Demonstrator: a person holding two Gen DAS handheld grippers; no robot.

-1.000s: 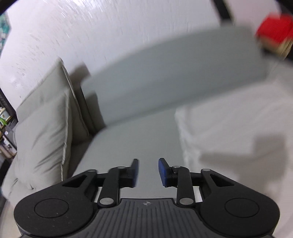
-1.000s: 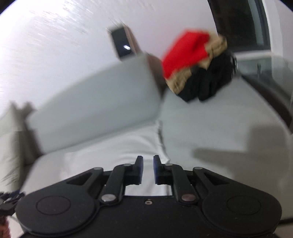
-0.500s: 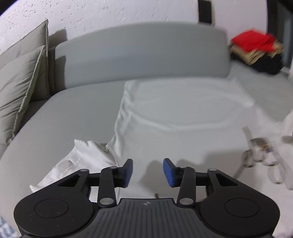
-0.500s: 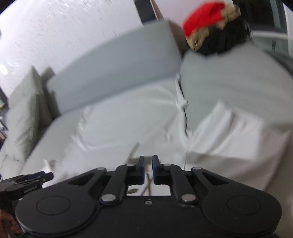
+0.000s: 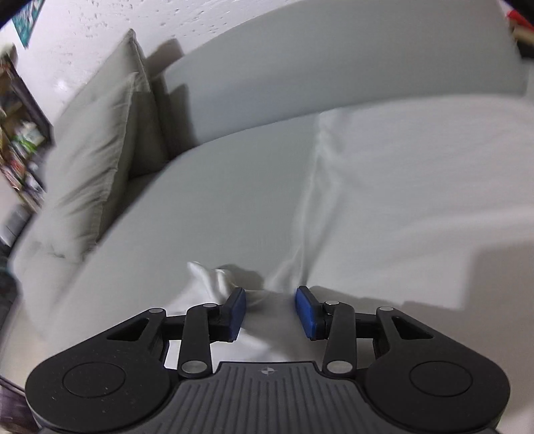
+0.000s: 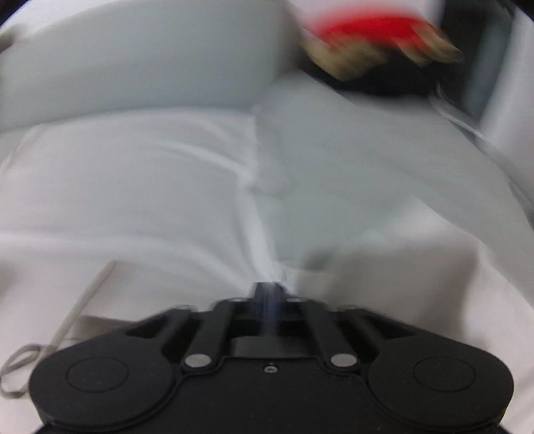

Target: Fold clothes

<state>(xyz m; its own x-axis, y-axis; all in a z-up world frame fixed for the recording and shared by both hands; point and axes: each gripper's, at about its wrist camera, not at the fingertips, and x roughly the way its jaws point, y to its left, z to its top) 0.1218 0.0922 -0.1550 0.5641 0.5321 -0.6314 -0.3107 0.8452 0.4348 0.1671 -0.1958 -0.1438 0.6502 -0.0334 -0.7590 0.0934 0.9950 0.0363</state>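
Left claw point(image 5: 270, 308) part open, empty, straddling a bunched corner of the white garment point(image 5: 400, 187) near the sofa's point(image 5: 207, 207) front edge. Right claw point(image 6: 269, 293) shut; fold pinched at tips, grip uncertain.

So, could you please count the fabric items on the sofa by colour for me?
White: 1, the white garment spread on the seat.
Red: 1, the red item topping the pile.
Tan: 1, the tan item beneath.
Black: 1, the black item at the bottom.
Beige: 2, the cushions.
Total: 6
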